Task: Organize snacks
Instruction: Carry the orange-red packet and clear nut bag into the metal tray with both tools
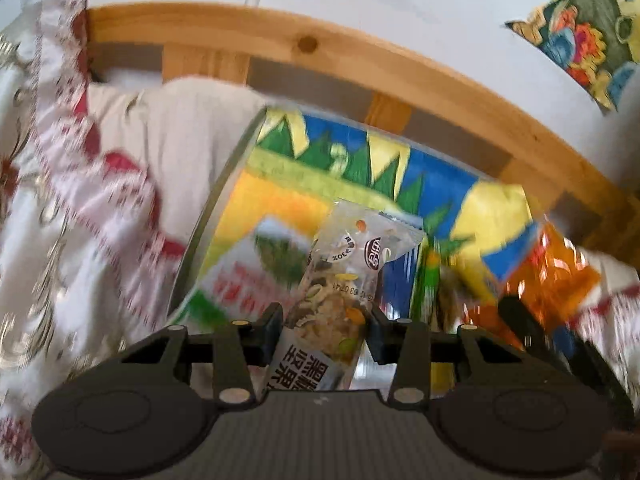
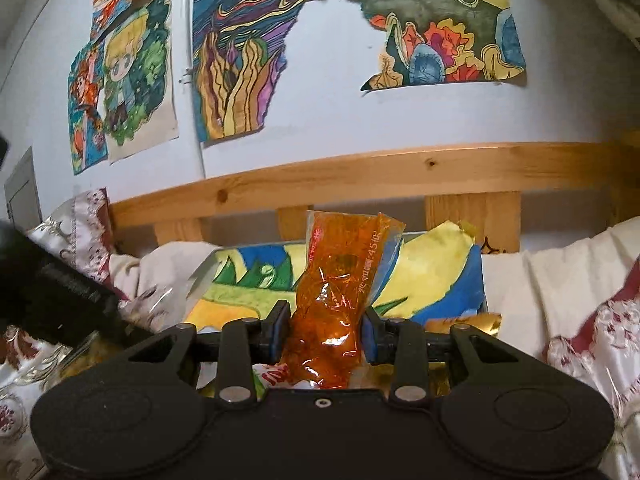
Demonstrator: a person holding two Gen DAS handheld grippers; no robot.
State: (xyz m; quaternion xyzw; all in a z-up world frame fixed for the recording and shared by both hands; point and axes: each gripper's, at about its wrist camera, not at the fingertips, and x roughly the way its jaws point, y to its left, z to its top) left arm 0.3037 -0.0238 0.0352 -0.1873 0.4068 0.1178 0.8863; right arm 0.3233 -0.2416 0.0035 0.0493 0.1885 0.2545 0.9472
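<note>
My left gripper point(image 1: 326, 330) is shut on a clear nut-and-seed snack packet point(image 1: 340, 280) with printed lettering, held up over a colourful painted board point(image 1: 280, 184). A white and green snack packet point(image 1: 248, 276) lies on the board to the left. My right gripper point(image 2: 322, 334) is shut on an orange translucent snack packet point(image 2: 340, 288), held upright above the same board point(image 2: 248, 280). The orange packet also shows at the right of the left wrist view point(image 1: 556, 268), with the right gripper's dark body below it.
The board lies on a bed with white and red patterned bedding point(image 1: 80, 208) and a cream pillow point(image 1: 176, 128). A wooden bed rail point(image 2: 360, 176) runs behind. Drawings point(image 2: 236, 52) hang on the wall. More packets point(image 2: 464, 326) lie under my right gripper.
</note>
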